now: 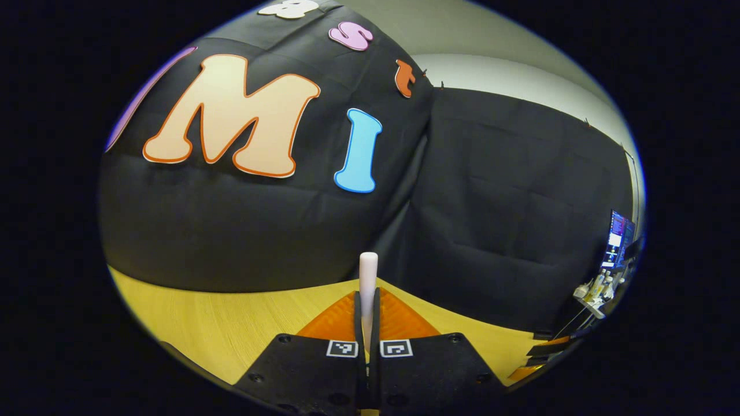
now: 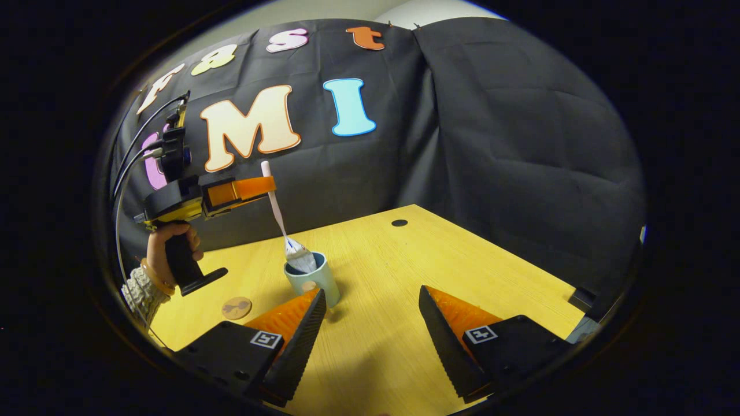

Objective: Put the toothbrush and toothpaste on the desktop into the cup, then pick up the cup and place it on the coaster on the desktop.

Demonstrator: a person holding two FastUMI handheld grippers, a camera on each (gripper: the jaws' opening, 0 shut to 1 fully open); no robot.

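Left gripper view: the left gripper (image 1: 367, 323) has its jaws clamped on the white handle of the toothbrush (image 1: 368, 271), whose rounded end projects upright beyond the tips. The yellow wooden worktop (image 1: 231, 323) lies below, against the black cloth wall (image 1: 243, 231). A monitor (image 1: 620, 237) and small items stand far off at the right edge.

Right gripper view: the right gripper (image 2: 373, 323) hovers low over the worktop (image 2: 404, 271), its jaws wide apart with nothing between them. The pale blue cup (image 2: 315, 280) stands just beyond its left fingertip. A person's hand (image 2: 167, 242) holds the left gripper (image 2: 254, 188) raised above the worktop, gripping the toothbrush (image 2: 276, 211), which slants down so that its head dips into the cup beside the toothpaste (image 2: 300, 260). The round wooden coaster (image 2: 236, 307) lies on the worktop left of the cup, apart from it
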